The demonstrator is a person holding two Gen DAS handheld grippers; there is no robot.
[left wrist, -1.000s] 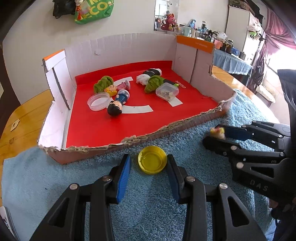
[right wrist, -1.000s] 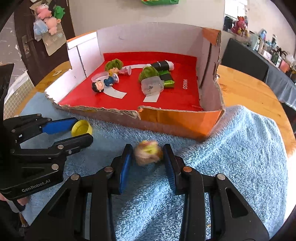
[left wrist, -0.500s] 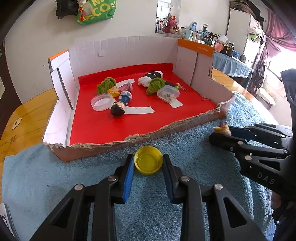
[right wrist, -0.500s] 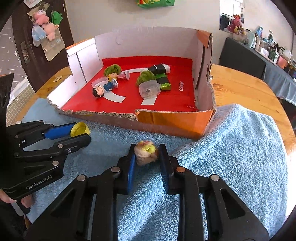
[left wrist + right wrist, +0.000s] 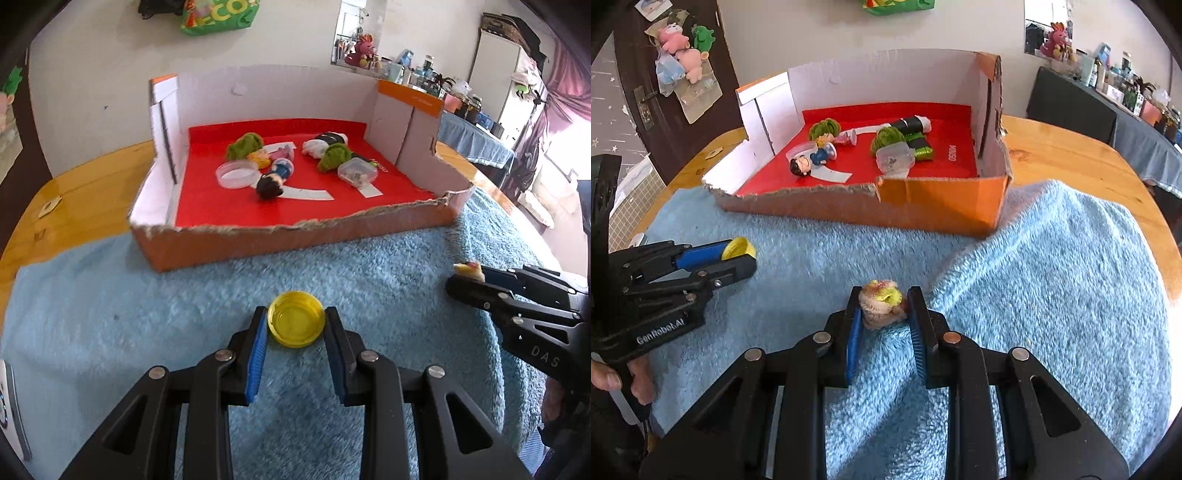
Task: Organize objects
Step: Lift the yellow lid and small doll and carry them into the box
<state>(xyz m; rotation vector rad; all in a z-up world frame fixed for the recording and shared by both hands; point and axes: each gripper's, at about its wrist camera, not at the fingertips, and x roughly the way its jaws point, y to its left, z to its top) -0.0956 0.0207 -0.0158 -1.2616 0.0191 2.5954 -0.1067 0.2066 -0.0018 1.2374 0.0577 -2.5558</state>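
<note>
The yellow cap (image 5: 296, 324) sits squeezed between the left gripper's (image 5: 295, 326) fingers, just above the blue towel (image 5: 110, 295). The little cupcake toy (image 5: 882, 302) is squeezed between the right gripper's (image 5: 883, 314) fingers. Both pairs of fingers have just been closing. The cardboard box (image 5: 295, 240) with toys lies behind on the tabletop (image 5: 1071, 155).
</note>
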